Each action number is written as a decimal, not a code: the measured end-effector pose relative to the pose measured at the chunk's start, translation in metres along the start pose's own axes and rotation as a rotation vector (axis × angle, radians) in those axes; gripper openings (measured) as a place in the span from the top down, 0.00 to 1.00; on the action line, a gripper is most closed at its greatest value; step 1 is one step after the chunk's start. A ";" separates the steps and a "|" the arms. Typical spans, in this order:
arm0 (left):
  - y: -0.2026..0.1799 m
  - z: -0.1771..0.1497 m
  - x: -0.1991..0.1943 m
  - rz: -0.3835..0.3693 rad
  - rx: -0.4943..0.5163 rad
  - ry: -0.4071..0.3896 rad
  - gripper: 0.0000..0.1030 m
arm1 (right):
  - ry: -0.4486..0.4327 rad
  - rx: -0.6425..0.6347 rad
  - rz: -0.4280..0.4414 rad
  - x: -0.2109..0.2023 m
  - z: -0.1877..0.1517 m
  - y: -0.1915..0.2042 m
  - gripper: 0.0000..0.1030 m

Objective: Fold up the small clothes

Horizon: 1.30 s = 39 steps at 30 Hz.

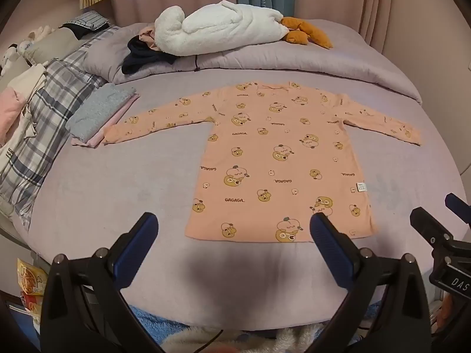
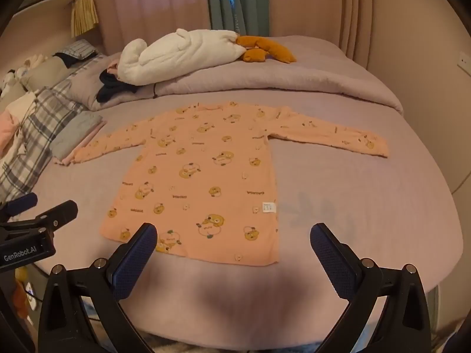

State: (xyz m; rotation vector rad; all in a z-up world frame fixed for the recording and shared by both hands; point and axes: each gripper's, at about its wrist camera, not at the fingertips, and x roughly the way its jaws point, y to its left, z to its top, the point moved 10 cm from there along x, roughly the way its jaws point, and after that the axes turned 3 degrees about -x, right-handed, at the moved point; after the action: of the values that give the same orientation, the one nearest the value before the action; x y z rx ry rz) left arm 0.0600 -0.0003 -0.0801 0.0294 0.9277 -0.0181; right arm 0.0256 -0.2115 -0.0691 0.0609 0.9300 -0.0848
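A peach long-sleeved child's top (image 1: 276,158) lies flat and spread out on a lilac bed sheet (image 1: 97,194), both sleeves stretched wide.

The left gripper (image 1: 234,228) hovers over the near edge of the bed with its blue-padded fingers (image 1: 138,235) wide apart, holding nothing; the right gripper (image 2: 232,236) hangs beside it, equally spread and empty, above the top's hem. The top's left cuff touches a small stack of folded clothes (image 1: 101,114), grey on pink. Left of the stack runs a plaid blanket (image 1: 50,97) with more garments heaped on it. Behind the top, a rolled lilac duvet (image 1: 265,61) crosses the bed, carrying a white plush goose (image 1: 217,29) with orange feet and a dark garment (image 1: 141,56). Pink curtains (image 2: 153,0) hang behind.
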 end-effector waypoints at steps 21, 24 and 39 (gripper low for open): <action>0.000 -0.003 0.005 -0.008 0.015 0.008 0.00 | 0.004 0.006 0.004 0.000 0.001 0.000 0.00; 0.000 -0.002 0.004 -0.010 0.014 0.009 0.00 | 0.004 0.005 0.002 0.000 0.001 0.000 0.00; 0.000 -0.003 0.004 -0.007 0.023 0.005 0.00 | 0.003 0.001 0.005 0.001 0.000 0.001 0.00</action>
State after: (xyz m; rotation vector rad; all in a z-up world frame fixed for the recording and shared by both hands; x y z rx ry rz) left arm 0.0596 -0.0006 -0.0853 0.0472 0.9328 -0.0350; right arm 0.0263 -0.2103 -0.0700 0.0640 0.9327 -0.0809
